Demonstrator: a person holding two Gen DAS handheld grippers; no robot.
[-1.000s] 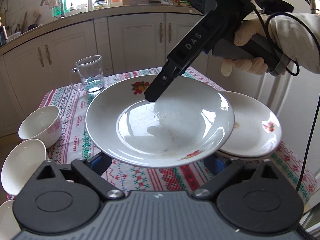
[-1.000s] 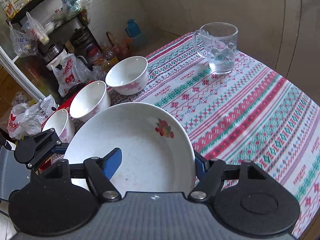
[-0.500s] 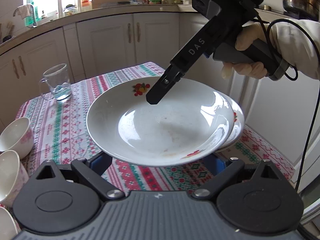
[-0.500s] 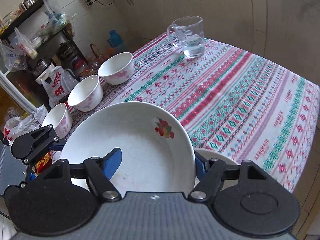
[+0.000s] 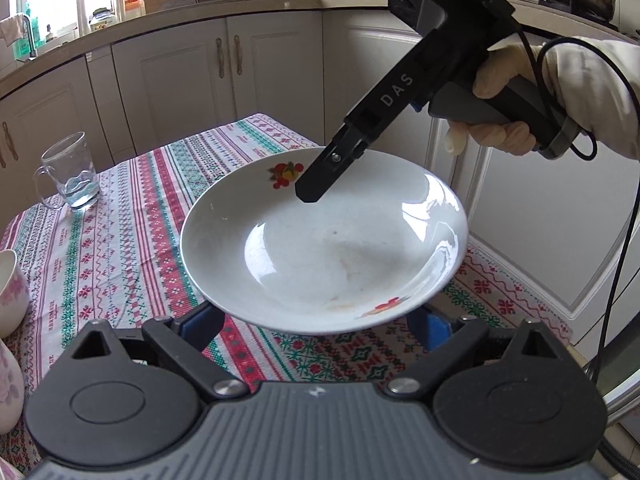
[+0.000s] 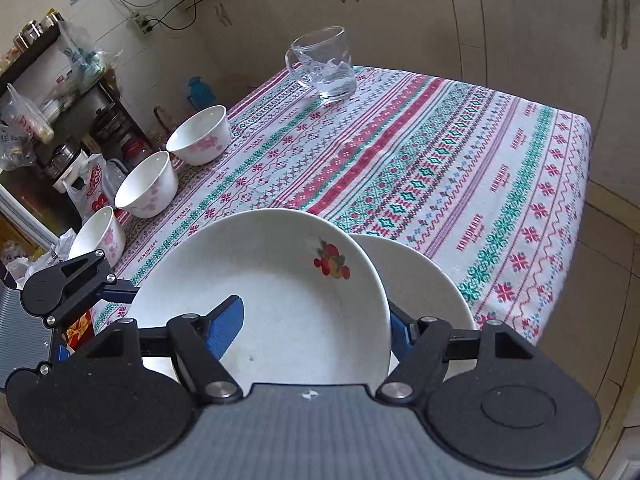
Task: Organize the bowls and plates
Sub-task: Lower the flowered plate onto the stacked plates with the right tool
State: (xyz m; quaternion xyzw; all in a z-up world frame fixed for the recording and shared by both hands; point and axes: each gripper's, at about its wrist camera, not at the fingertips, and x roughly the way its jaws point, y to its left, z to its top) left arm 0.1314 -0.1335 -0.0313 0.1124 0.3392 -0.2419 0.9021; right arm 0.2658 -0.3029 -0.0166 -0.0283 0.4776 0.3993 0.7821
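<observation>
A deep white plate [image 5: 320, 248] with fruit prints hangs tilted above the table, and my right gripper [image 6: 312, 320] is shut on its rim. One of its blue pads [image 6: 226, 320] lies inside the plate and the other sits outside the rim. In the left wrist view the right gripper [image 5: 316, 188] reaches down over the far rim. My left gripper [image 5: 318, 316] has its jaws wide apart under the near rim, with the tips hidden. A second white plate [image 6: 424, 280] lies on the cloth, partly under the held one. Three white bowls [image 6: 198, 136] with pink flowers stand along the left table edge.
A glass mug [image 6: 324, 64] with a little water stands at the far corner of the patterned tablecloth [image 6: 440, 152]. White kitchen cabinets [image 5: 208, 72] lie behind the table. A gloved hand [image 5: 500, 92] and a cable hang at the right. Bags and pots crowd the floor beyond the bowls.
Both grippers have carried the held plate sideways across the table until it hangs over the second plate. That plate is now hidden in the left view and has come into the right view.
</observation>
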